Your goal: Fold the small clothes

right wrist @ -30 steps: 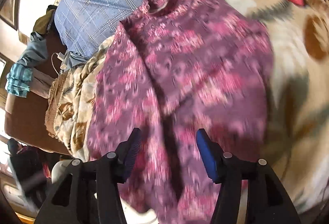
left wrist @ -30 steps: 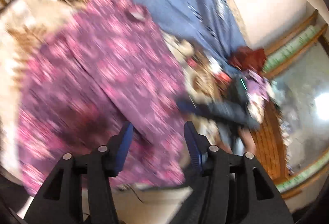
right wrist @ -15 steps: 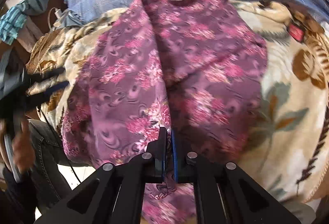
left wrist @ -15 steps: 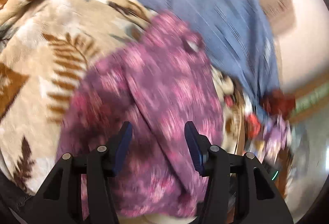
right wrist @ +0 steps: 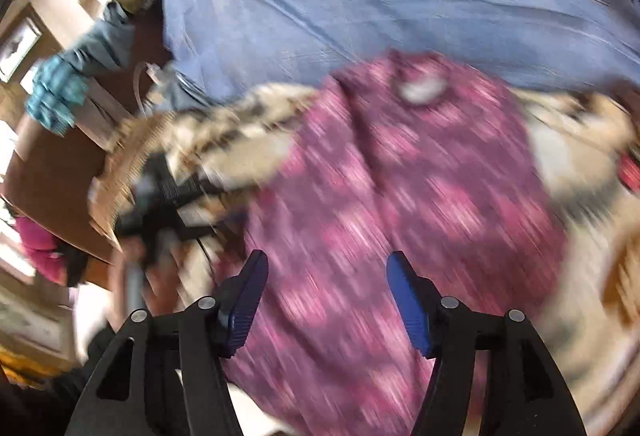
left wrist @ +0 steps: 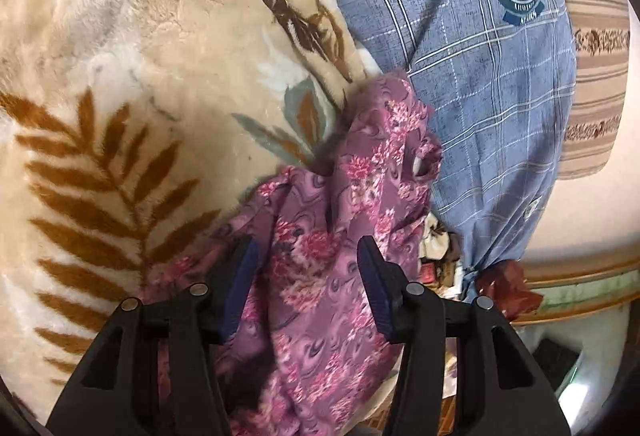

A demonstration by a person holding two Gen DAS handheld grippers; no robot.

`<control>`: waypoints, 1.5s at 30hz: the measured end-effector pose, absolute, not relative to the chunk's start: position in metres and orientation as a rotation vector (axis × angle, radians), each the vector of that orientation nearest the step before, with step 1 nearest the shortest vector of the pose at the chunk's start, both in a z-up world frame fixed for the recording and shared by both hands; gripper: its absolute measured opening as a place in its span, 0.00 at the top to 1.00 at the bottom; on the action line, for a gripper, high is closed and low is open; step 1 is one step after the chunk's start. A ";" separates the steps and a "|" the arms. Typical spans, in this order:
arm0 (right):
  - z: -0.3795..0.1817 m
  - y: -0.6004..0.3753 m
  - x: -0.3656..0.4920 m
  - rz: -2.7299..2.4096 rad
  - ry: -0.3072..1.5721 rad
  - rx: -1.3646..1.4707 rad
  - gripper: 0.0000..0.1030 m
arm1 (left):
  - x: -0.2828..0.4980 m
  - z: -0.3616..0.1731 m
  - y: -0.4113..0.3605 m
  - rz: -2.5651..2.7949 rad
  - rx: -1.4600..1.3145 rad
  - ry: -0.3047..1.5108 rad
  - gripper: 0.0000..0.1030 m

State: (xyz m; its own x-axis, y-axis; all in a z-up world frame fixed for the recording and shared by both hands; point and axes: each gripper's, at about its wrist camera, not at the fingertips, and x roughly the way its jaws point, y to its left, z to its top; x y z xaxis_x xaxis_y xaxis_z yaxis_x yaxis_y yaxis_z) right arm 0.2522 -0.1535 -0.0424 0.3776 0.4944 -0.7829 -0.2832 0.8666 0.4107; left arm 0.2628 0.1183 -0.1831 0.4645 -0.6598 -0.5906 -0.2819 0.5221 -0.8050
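The left tool [left wrist: 305,272] is released, its blue pads apart at the bottom centre of the left wrist view, and the purple floral garment [left wrist: 332,256] lies bunched between and beyond them without being pinched. That garment runs from the bottom of the frame up to its neck opening right of centre, rumpled against the cream leaf-print blanket [left wrist: 120,84] that fills the left half. A blue checked pillow [left wrist: 460,76] with a round badge takes the upper right.

The right tool [right wrist: 323,290] is also released, pads wide at the bottom centre of a heavily blurred right wrist view, with nothing between them but the garment beneath. The garment spreads across the centre and lower right there, neck opening toward the top, and the left tool shows dimly at mid left.

By my reading, the fold is between grips: one side looks doubled over, yet the cloth is far from flat. The next move probably calls for each tool to settle on an edge or hem, close on a single layer, and draw it across evenly without dragging the blanket.
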 end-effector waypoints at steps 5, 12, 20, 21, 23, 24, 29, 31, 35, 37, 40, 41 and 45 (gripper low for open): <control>-0.074 -0.097 0.365 0.447 1.175 0.208 0.39 | 0.275 -0.201 0.119 -0.239 -1.064 1.072 0.65; -0.123 -0.066 0.473 0.320 1.244 0.219 0.58 | 0.275 -0.192 0.128 -0.244 -1.055 1.050 0.99; -0.105 -0.076 0.461 0.318 1.179 0.263 0.94 | 0.258 -0.179 0.152 -0.180 -1.103 0.967 0.99; -0.101 -0.078 0.465 0.318 1.152 0.283 0.94 | 0.253 -0.174 0.161 -0.164 -1.116 0.938 0.99; -0.094 -0.083 0.469 0.368 1.117 0.317 0.94 | 0.245 -0.164 0.169 -0.153 -1.128 0.884 0.99; -0.091 -0.084 0.470 0.386 1.098 0.324 0.94 | 0.245 -0.163 0.168 -0.146 -1.126 0.871 0.99; -0.105 -0.074 0.481 0.376 1.100 0.299 0.94 | 0.250 -0.177 0.174 -0.092 -1.129 0.876 0.99; -0.127 -0.068 0.487 0.366 1.149 0.285 0.89 | 0.261 -0.194 0.169 -0.078 -1.116 0.968 0.99; -0.133 -0.083 0.469 0.346 1.191 0.378 0.83 | 0.254 -0.195 0.175 -0.017 -1.113 0.995 0.98; -0.112 -0.095 0.439 0.382 1.143 0.412 0.67 | 0.246 -0.176 0.181 -0.001 -1.075 0.938 0.89; -0.081 -0.111 0.372 0.428 1.074 0.393 0.48 | 0.236 -0.151 0.178 0.029 -0.947 0.870 0.68; -0.075 -0.118 0.339 0.441 1.058 0.378 0.47 | 0.235 -0.147 0.174 0.018 -0.910 0.871 0.68; -0.089 -0.154 0.241 0.439 1.053 0.370 0.47 | 0.224 -0.135 0.145 -0.118 -0.814 0.910 0.65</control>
